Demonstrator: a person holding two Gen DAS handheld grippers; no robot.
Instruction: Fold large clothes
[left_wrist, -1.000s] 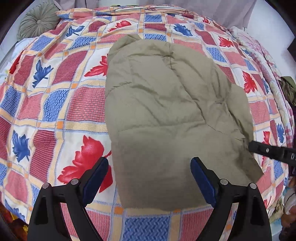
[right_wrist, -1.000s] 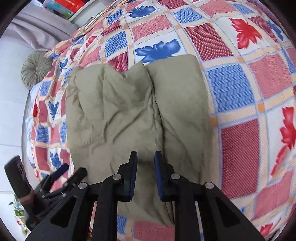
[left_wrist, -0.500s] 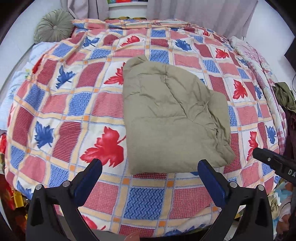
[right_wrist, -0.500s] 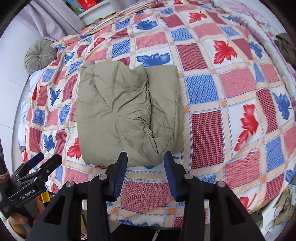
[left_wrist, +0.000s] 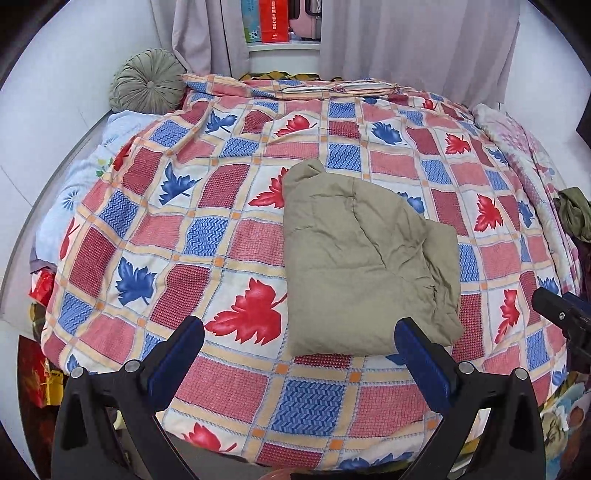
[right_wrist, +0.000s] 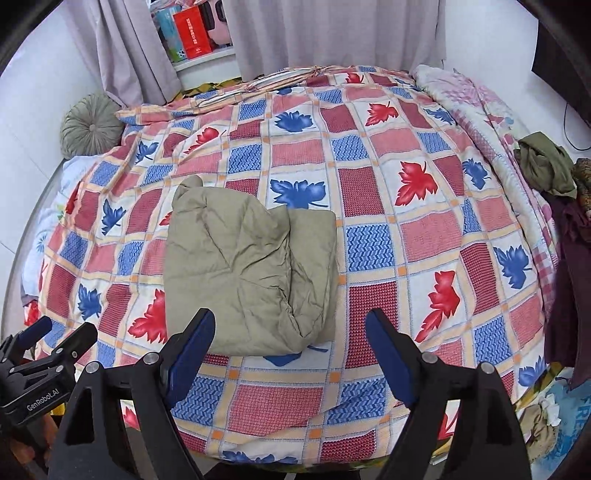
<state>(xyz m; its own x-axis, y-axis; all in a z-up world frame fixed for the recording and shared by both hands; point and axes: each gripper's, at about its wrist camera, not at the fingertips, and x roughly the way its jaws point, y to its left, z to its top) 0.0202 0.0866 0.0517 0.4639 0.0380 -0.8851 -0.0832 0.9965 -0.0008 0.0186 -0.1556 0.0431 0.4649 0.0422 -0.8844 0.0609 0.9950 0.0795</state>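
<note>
A folded olive-green padded garment (left_wrist: 362, 258) lies in a compact bundle on the bed's leaf-patterned quilt (left_wrist: 207, 236); it also shows in the right wrist view (right_wrist: 247, 269). My left gripper (left_wrist: 299, 354) is open and empty, held back above the bed's near edge, short of the garment. My right gripper (right_wrist: 291, 343) is open and empty, also pulled back at the near edge, with the garment ahead and slightly left. The left gripper shows at the lower left of the right wrist view (right_wrist: 55, 339).
A round green cushion (left_wrist: 147, 85) sits at the bed's far left corner. Curtains (left_wrist: 413, 44) and a shelf with boxes (left_wrist: 277, 18) stand behind the bed. A heap of dark and olive clothes (right_wrist: 546, 170) lies at the right edge beside a floral blanket (right_wrist: 480, 99).
Both grippers have drawn back from the garment toward the bed's near edge. The right gripper, nearly shut over the cloth a second ago, has opened wide. The garment lies folded and released.
</note>
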